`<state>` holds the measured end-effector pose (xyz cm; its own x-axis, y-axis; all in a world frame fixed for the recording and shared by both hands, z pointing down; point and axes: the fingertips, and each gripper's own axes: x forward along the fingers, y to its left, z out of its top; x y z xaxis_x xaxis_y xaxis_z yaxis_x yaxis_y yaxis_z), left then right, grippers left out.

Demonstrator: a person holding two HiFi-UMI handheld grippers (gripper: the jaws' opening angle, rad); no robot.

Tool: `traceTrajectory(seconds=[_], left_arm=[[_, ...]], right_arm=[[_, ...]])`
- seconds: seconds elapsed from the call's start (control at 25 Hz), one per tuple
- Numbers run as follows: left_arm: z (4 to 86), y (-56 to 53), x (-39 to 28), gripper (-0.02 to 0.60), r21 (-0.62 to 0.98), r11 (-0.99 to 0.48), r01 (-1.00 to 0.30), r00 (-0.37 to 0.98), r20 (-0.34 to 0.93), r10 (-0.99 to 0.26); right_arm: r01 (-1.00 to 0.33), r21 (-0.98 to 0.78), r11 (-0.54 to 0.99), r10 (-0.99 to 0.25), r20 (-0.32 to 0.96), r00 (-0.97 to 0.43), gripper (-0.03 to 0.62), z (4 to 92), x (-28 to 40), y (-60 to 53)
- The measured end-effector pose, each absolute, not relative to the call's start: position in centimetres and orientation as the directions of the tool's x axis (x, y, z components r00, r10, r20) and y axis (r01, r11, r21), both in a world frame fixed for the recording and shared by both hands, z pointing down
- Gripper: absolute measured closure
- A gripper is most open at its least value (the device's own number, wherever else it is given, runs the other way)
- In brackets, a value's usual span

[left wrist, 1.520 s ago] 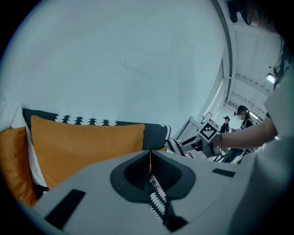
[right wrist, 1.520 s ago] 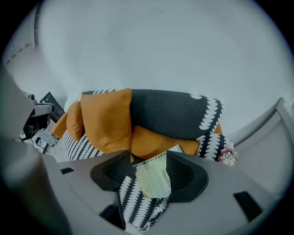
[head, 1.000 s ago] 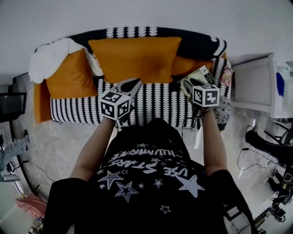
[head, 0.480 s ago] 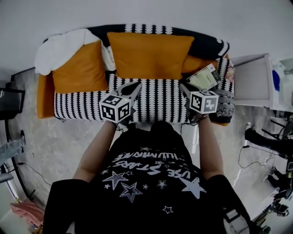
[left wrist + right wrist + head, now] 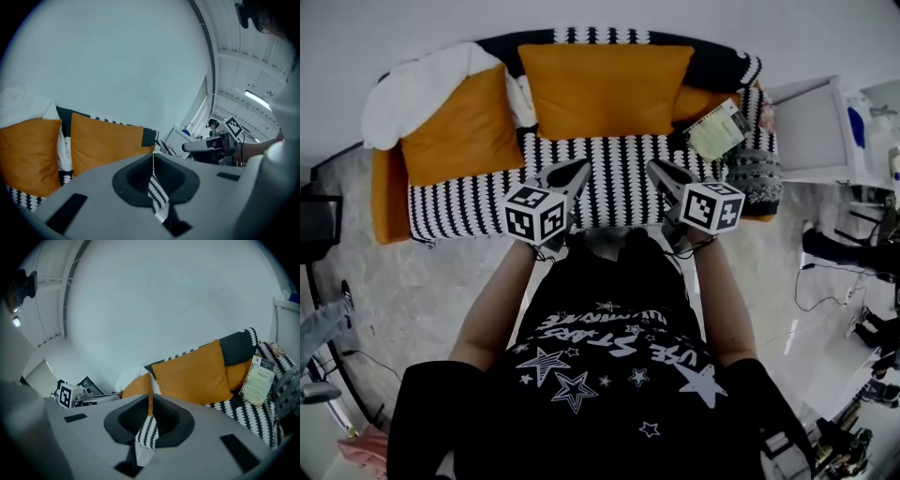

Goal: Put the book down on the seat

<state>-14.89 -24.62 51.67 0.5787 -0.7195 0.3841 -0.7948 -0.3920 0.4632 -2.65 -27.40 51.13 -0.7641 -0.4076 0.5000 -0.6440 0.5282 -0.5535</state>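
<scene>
The book (image 5: pixel 717 131), pale green with print on its cover, lies at the right end of the striped sofa seat (image 5: pixel 619 183), propped against the armrest; it also shows in the right gripper view (image 5: pixel 259 380). My right gripper (image 5: pixel 659 171) hangs over the seat's front edge, left of and nearer than the book, shut with nothing in it (image 5: pixel 150 377). My left gripper (image 5: pixel 574 172) hovers beside it over the middle of the seat, shut and empty too (image 5: pixel 153 153).
A large orange cushion (image 5: pixel 605 89) leans on the backrest, another orange cushion (image 5: pixel 450 131) and a white blanket (image 5: pixel 408 94) sit at the left. A grey knitted cover (image 5: pixel 754 173) drapes the right armrest. A white side table (image 5: pixel 806 131) stands right of the sofa.
The right gripper let go of the book, drew back left toward the person and its jaws came together. The book stays on the seat's right end. The left gripper barely moved.
</scene>
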Motion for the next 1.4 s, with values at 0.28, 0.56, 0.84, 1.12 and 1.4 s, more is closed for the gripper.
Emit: traceTrajectory(seconds=[0.28,0.56,0.84,1.12,1.4], left_arm=[[50.7,-21.9,-13.5,0.569,0.451,-0.371,-0.812,0.551,0.379,-0.744],[50.0,-18.8,-9.1,0.569,0.42,-0.358,-0.834,0.524,0.402,-0.751],[50.4,-13.8,-3.9,0.569,0.409,-0.324,-0.853,0.492,0.427,-0.758],[49.8,-9.5,0.4,0.569,0.396,-0.308,-0.865,0.471,0.431,-0.77],[49.6,-6.7,-0.2,0.569,0.371,-0.301,-0.879,0.453,0.446,-0.772]], right_arm=[[-0.579,-0.546,0.606,-0.333,0.487,-0.807,0.551,50.7,-3.6,-24.1],[-0.538,-0.554,0.635,-0.298,0.467,-0.832,0.551,50.2,0.7,-20.5],[-0.522,-0.576,0.63,-0.287,0.452,-0.845,0.551,50.8,6.9,-15.6],[-0.495,-0.593,0.635,-0.254,0.444,-0.859,0.551,51.6,10.8,-11.6],[-0.478,-0.605,0.637,-0.256,0.419,-0.871,0.551,51.6,11.1,-9.3]])
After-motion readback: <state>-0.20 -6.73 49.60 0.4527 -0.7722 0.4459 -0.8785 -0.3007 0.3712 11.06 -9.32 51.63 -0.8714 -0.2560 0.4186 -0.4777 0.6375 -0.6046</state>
